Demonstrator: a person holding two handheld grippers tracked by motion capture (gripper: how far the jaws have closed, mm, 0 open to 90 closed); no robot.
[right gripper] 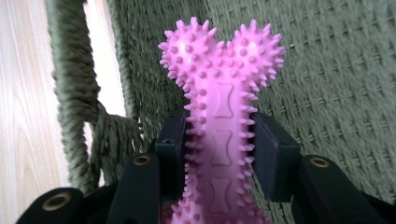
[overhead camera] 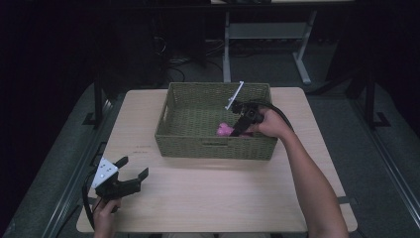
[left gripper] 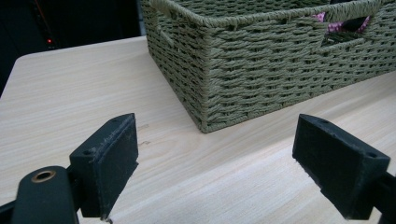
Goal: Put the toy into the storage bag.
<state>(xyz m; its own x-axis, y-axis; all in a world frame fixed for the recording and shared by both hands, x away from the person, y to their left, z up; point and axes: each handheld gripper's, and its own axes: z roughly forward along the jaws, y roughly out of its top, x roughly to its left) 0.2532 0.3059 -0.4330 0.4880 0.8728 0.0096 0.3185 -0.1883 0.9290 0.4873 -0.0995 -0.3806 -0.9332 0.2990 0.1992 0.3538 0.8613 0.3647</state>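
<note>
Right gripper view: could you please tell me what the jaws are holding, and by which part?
The right gripper is shut on a pink spiky rubber bone toy, gripped across its shaft below the knobbed end, inside the green woven basket.

My right gripper [overhead camera: 241, 124] was angled down and to the left, its jaws clamped tight on what sat between them. My right hand [overhead camera: 270, 122] gripped it from behind, with the forearm stretched up from the bottom right. My left gripper [overhead camera: 130, 169] sat low at the near left, jaws spread wide and empty, in my left hand [overhead camera: 106, 213].
</note>
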